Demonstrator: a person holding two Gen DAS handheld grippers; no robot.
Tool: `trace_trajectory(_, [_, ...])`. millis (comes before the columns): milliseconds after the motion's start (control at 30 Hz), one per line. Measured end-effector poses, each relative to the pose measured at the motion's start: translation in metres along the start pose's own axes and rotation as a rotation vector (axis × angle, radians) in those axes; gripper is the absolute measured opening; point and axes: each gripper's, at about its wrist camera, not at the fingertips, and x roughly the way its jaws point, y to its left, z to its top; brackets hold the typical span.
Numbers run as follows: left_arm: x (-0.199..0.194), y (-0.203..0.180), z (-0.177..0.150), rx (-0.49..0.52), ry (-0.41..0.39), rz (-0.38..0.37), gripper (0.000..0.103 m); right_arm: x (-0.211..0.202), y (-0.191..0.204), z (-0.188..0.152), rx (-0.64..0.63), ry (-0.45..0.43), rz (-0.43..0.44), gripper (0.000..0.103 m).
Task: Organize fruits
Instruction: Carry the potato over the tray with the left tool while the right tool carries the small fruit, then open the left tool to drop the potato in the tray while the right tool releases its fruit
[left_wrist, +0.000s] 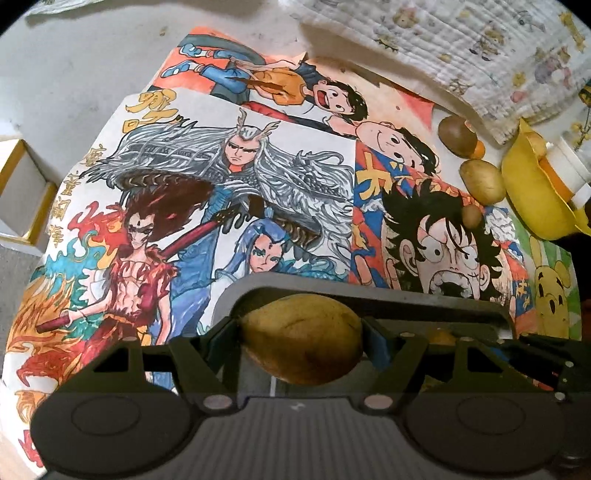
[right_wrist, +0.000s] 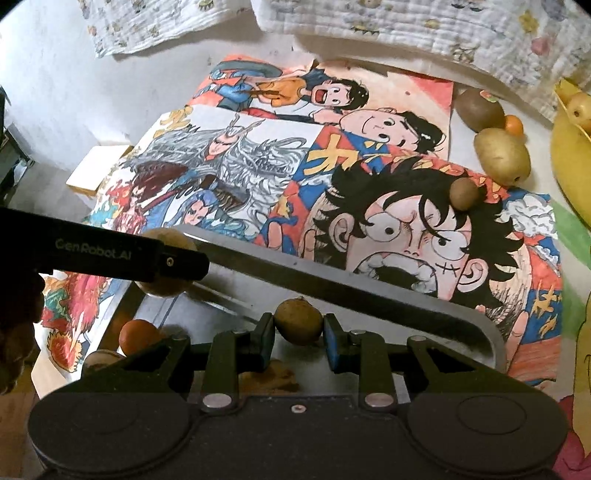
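A: Report surface condition.

B: I see a white counter covered by overlapping cartoon posters. A printed quilted cloth runs along the top edge of the frame. A grey metal tray occupies the lower centre.

A: Finger state?

B: My left gripper pinches a large yellow-brown fruit above the tray. My right gripper pinches a small brown fruit over the same tray.

A: Remaining fruit?

B: Upper right: a kiwi, a small orange, a yellowish fruit touching both, a small kiwi just below, and a yellow bowl at the right edge.
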Motion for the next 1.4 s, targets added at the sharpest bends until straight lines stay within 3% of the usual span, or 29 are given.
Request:
trace_trajectory(233, [0.003, -0.002, 0.000, 0.024, 0.022, 0.004, 0.076, 0.007, 0.001, -0.001, 0.022, 0.027, -0.001, 0.030])
trace_trajectory(667, [0.009, 0.000, 0.001, -0.021, 0.063, -0.004, 0.077, 0.004, 0.001, -0.002, 0.016, 0.022, -0.017, 0.035])
trace_trajectory(933, [0.003, 0.009, 0.004, -0.128, 0.088, -0.040, 0.078, -0.015, -0.005, -0.006, 0.000, -0.009, -0.028, 0.050])
trace_trajectory(1267, [-0.043, 0.000, -0.004, -0.139, -0.013, -0.062, 0.098, -0.053, 0.002, -0.015, -0.070, -0.067, 0.027, 0.073])
trace_trajectory(1400, [-0.061, 0.000, -0.014, -0.124, -0.052, -0.029, 0.102, -0.066, 0.008, -0.019, -0.099, -0.081, 0.057, 0.085])
